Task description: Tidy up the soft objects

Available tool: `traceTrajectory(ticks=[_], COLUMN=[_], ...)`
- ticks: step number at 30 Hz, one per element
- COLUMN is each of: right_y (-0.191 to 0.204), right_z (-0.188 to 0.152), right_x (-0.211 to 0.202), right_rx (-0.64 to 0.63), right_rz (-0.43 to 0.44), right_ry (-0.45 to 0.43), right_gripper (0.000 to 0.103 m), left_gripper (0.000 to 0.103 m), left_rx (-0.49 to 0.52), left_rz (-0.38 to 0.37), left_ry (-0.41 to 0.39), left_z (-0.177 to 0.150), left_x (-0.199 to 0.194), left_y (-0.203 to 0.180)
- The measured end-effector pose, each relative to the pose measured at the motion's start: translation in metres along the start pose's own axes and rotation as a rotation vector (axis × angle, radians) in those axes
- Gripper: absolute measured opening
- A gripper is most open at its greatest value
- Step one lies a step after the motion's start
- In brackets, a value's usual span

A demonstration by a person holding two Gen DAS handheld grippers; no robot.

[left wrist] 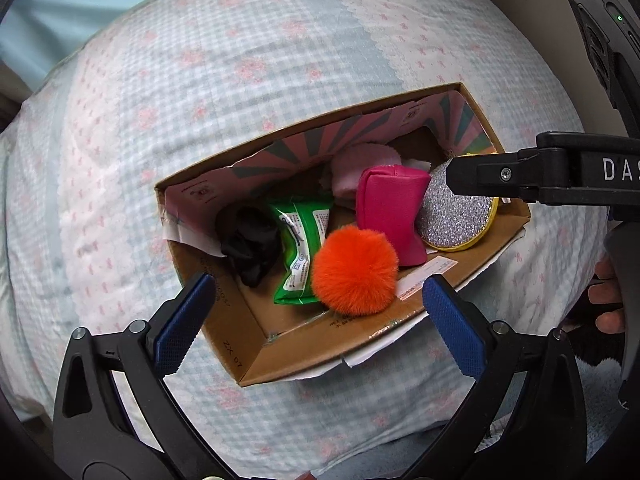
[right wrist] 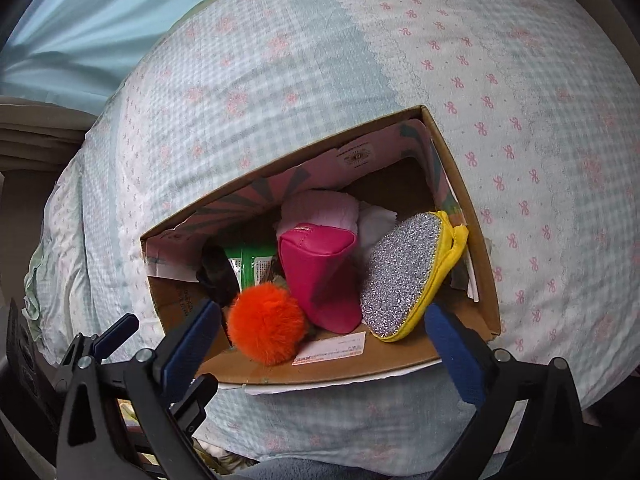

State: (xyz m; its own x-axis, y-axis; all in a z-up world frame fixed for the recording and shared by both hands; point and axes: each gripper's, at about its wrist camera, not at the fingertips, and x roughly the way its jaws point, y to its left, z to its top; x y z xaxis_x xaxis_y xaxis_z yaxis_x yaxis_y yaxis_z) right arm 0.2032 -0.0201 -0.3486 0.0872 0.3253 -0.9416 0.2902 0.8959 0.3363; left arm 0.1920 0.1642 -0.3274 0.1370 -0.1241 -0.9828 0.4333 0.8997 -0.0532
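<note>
An open cardboard box (left wrist: pixel 256 344) (right wrist: pixel 472 224) lies on a checked quilt. Inside are an orange pompom (left wrist: pixel 354 270) (right wrist: pixel 266 322), a magenta pouch (left wrist: pixel 390 212) (right wrist: pixel 320 272), a glittery silver pad with yellow rim (left wrist: pixel 456 216) (right wrist: pixel 404 272), a green packet (left wrist: pixel 304 248) (right wrist: pixel 248 266), a black cloth (left wrist: pixel 248 240) (right wrist: pixel 216 272) and a pink fluffy cloth (left wrist: pixel 352 168) (right wrist: pixel 320 208). My left gripper (left wrist: pixel 316 324) is open and empty over the box's near edge. My right gripper (right wrist: pixel 320 344) is open and empty above the box front; in the left wrist view its finger (left wrist: pixel 480 176) reaches over the glitter pad.
The quilt (left wrist: pixel 240 80) (right wrist: pixel 520 120) with pink bows covers a rounded bed surface. A light blue curtain (right wrist: pixel 60 40) hangs at the back left. A hand (left wrist: pixel 608 300) holds the right gripper's handle at the right edge.
</note>
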Motion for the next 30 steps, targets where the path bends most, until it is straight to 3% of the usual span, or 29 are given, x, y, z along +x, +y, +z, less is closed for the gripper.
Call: traceTrajectory(ticks=[8, 14, 20, 25, 30], right_y=[0.0, -0.008, -0.023, -0.036, -0.053], right_z=[-0.013, -0.025, -0.038, -0.057, -0.079], right_x=[-0.032, -0.091, -0.19, -0.271, -0.329], right_rx=[-0.102, -0.203, -0.288, -0.36, -0.386], right_rz=[0.019, 0.014, -0.014, -0.08, -0.125], right_ry=[-0.062, -0.145, -0.308, -0.477, -0.622], right_gripper=[0.102, 0.102, 0.102, 0.102, 0.102], left_gripper=[0.103, 0.103, 0.103, 0.103, 0.103], left_rx=[-0.047, -0.078, -0.166, -0.263, -0.282], left_rz=[0.047, 0.095, 0.122, 0.135, 0.161], left_ry=[-0.036, -0.097, -0.234, -0.401, -0.544], left_z=[-0.014, -0.018, -0.017, -0.022, -0.031], left_x=[-0.023, -0.058, -0.128, -0.201, -0.258], left_y=[-0.015, -0.039, -0.066, -0.095, -0.135])
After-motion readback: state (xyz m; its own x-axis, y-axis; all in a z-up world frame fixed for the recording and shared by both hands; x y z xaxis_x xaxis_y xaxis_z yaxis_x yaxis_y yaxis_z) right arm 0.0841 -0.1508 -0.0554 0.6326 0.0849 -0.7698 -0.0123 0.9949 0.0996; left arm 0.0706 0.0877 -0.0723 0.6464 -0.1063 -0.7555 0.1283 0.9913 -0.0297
